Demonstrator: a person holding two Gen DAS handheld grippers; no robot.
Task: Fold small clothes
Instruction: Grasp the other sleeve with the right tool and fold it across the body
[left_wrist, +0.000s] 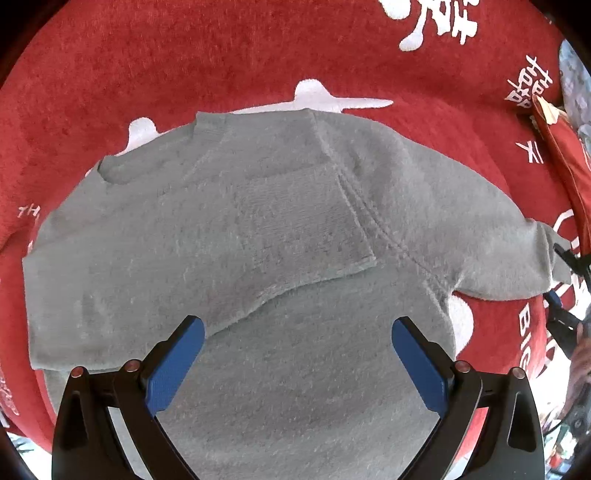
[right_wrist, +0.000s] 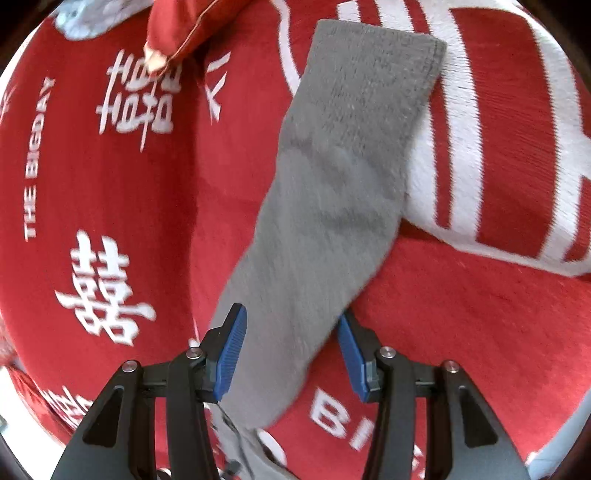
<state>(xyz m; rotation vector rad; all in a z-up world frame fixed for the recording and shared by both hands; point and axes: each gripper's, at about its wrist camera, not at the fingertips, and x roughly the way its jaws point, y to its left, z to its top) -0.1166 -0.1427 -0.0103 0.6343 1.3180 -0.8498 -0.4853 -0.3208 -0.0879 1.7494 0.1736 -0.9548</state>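
Hovering over the near hem of a small grey fleece sweater (left_wrist: 280, 236), the left gripper (left_wrist: 297, 328) has its blue-padded fingers (left_wrist: 175, 365) spread wide and pinches nothing; the fuzzy body of the garment fills the gap between them and runs away from the tongs toward the far side. One sleeve is already folded across the chest, its cuff edge lying just beyond the fingertips. The other sleeve stretches out to the right, ending at the right edge of that view, where a dark piece of the other tool shows just beside the cuff.

The right gripper (right_wrist: 291, 325) is spread too, though less widely, with the grey sleeve (right_wrist: 343, 177) lying between its blue pads (right_wrist: 231, 354). The cloth looks close to both pads, but I cannot tell whether either one touches it. From there the sleeve slants up and away to its stitched cuff at the far end.

Under everything lies a red plush blanket with white characters and lettering (right_wrist: 110, 206). Farther off, at the blanket's far left in the right wrist view, rests a red satin cushion with pale piping (right_wrist: 181, 29).
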